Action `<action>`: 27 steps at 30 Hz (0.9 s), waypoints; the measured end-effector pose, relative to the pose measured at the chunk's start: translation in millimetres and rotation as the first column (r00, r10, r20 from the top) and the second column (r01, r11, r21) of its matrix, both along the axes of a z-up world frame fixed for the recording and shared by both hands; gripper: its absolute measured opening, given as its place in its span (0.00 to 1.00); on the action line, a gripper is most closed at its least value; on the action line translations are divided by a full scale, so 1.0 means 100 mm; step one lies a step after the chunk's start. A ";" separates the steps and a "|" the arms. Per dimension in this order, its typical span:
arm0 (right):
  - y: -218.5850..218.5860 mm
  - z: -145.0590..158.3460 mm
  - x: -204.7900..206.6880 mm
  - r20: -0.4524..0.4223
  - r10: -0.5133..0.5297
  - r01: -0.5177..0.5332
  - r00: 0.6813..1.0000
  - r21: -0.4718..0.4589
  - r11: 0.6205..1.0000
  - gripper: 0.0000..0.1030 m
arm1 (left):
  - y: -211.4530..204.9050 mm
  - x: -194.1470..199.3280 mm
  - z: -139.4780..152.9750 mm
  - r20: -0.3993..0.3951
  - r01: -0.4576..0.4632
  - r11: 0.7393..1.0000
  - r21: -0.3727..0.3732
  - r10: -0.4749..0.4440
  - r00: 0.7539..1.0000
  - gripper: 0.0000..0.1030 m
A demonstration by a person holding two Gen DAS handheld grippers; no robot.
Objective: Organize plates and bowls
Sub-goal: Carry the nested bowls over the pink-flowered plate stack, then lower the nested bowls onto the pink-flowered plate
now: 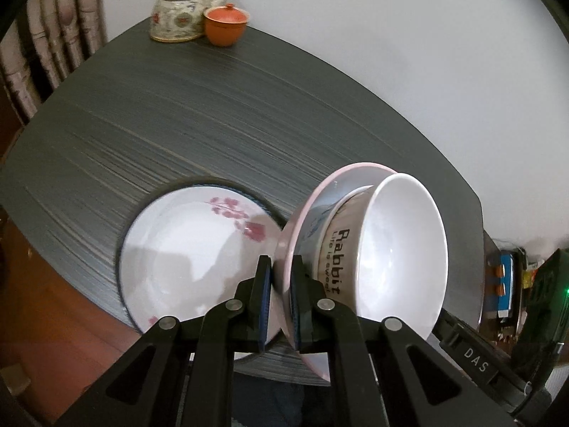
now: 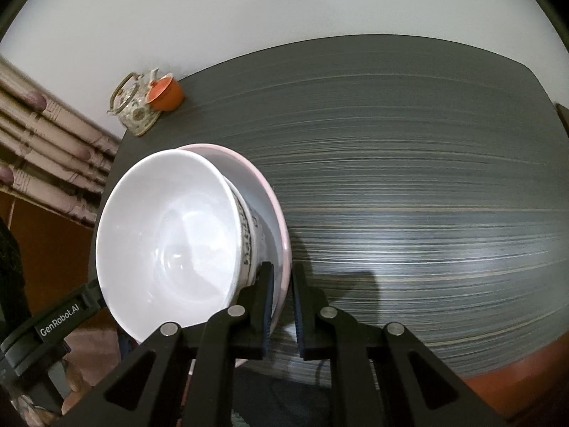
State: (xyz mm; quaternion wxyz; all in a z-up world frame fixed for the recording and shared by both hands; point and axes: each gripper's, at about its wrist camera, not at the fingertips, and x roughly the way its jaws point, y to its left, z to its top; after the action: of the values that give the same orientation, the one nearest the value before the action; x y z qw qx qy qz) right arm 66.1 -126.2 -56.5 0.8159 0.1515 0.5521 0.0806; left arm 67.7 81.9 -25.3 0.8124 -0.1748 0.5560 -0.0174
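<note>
My left gripper is shut on the rim of a pink-rimmed plate. A white bowl lettered "Rabbit" sits on that plate. My right gripper is shut on the opposite rim of the same plate, and the bowl shows at its left. Both grippers hold the plate and bowl above the dark table. A white plate with pink flowers lies on the table under and left of the held plate.
A patterned teapot and an orange lidded cup stand at the table's far corner; they also show in the right wrist view as teapot and cup. A chair back is beyond the left edge. Clutter lies at right.
</note>
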 end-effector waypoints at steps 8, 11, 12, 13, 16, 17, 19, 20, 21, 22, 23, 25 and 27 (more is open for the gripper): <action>0.30 -0.01 -0.02 -0.007 0.062 -0.062 0.998 -0.004 0.998 0.11 | 0.35 -0.10 0.00 0.000 -0.067 0.998 -0.001 0.067 0.998 0.06; 0.41 -0.02 -0.03 -0.014 0.079 -0.079 0.997 -0.002 0.997 0.11 | 0.43 -0.13 -0.01 -0.003 -0.085 0.996 0.004 0.085 0.996 0.06; 0.44 -0.03 -0.03 -0.017 0.084 -0.084 0.996 0.000 0.996 0.11 | 0.46 -0.13 -0.02 -0.004 -0.090 0.996 0.005 0.090 0.996 0.06; 0.46 -0.04 -0.04 -0.020 0.091 -0.091 0.996 -0.001 0.996 0.10 | 0.50 -0.14 -0.03 -0.006 -0.095 0.995 0.005 0.095 0.995 0.06; 0.52 -0.04 -0.06 -0.027 0.105 -0.105 0.994 -0.004 0.994 0.10 | 0.59 -0.16 -0.05 -0.011 -0.110 0.994 0.005 0.110 0.994 0.06; 0.54 -0.05 -0.05 -0.028 0.109 -0.110 0.994 -0.005 0.994 0.10 | 0.60 -0.17 -0.05 -0.012 -0.113 0.994 0.005 0.113 0.994 0.06; 0.59 -0.07 -0.05 -0.034 0.116 -0.116 0.993 -0.007 0.993 0.10 | 0.66 -0.18 -0.07 -0.016 -0.122 0.993 0.003 0.122 0.992 0.06; 0.61 -0.08 -0.04 -0.036 0.120 -0.120 0.992 -0.009 0.993 0.10 | 0.69 -0.19 -0.08 -0.017 -0.125 0.992 0.003 0.125 0.992 0.06; 0.62 -0.09 -0.04 -0.038 0.122 -0.123 0.992 -0.010 0.992 0.10 | 0.72 -0.19 -0.10 -0.020 -0.131 0.991 0.002 0.131 0.991 0.06; 0.65 -0.10 -0.04 -0.041 0.126 -0.126 0.991 -0.012 0.992 0.10 | 0.75 -0.19 -0.11 -0.022 -0.135 0.991 0.003 0.135 0.991 0.06; 0.69 -0.11 0.00 -0.045 0.128 -0.129 0.991 -0.014 0.992 0.10 | 0.77 -0.20 -0.13 -0.024 -0.137 0.991 0.003 0.137 0.990 0.06; 0.71 -0.13 -0.01 -0.051 0.133 -0.134 0.990 -0.018 0.991 0.10 | 0.83 -0.21 -0.16 -0.030 -0.145 0.989 0.000 0.145 0.989 0.06; 0.73 -0.15 -0.01 -0.056 0.137 -0.138 0.989 -0.021 0.990 0.10 | 0.87 -0.22 -0.19 -0.034 -0.152 0.988 -0.003 0.152 0.988 0.06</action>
State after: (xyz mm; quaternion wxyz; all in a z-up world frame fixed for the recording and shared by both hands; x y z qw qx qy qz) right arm 65.5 -52.8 -71.0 0.7949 0.1051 0.5842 0.1257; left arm 45.6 169.4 -44.5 0.8014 -0.2194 0.5546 0.0458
